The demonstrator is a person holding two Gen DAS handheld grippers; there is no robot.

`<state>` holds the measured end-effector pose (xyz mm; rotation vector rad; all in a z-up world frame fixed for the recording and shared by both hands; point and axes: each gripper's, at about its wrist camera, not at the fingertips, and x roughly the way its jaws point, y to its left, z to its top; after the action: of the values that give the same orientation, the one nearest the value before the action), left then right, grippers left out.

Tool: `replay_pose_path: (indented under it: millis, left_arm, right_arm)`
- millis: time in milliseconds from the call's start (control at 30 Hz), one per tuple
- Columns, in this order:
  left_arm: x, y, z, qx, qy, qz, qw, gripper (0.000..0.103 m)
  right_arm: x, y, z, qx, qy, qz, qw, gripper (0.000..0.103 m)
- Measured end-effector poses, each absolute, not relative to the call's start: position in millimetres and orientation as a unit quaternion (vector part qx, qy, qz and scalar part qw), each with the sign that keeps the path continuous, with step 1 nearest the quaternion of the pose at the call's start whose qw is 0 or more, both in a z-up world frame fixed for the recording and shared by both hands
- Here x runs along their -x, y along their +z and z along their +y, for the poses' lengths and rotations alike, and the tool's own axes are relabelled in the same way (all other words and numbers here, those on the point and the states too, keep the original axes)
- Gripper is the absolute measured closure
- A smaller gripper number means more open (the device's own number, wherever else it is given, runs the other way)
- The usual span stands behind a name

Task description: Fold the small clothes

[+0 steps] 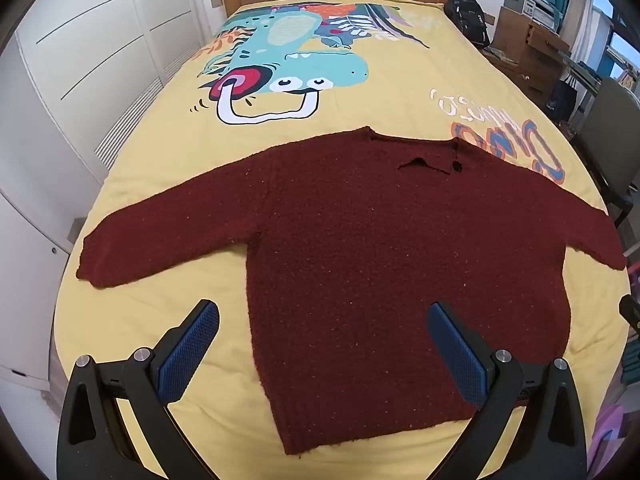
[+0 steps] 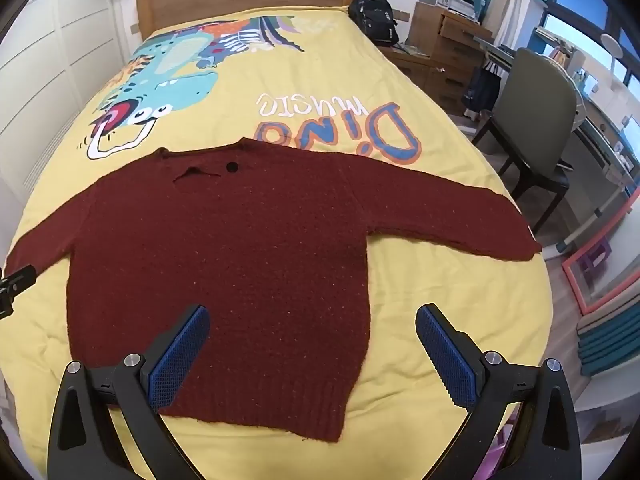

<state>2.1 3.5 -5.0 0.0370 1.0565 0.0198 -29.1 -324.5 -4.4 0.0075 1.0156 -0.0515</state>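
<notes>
Very start of the fold, nothing folded yet. Left gripper spread wide, empty, near the hem. Maroon sweater flat on yellow bedspread, sleeves out. Right gripper likewise released. Next up, probably grabbing a sleeve to fold inward.

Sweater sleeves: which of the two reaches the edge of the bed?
The sleeve on the chair side; its cuff meets the bedspread edge, while the wardrobe-side sleeve ends on yellow fabric.
</notes>
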Motion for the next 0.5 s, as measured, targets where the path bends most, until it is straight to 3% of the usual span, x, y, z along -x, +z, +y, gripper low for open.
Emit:
replay_pose_path:
  millis: [500]
  left_arm:
    - [1.8, -10.8, 10.5, -0.012, 0.014, 0.51, 0.86, 0.001]
  right_arm:
    - [24.0, -2.5, -318.9, 0.01, -0.02, 0.489, 0.872, 0.001]
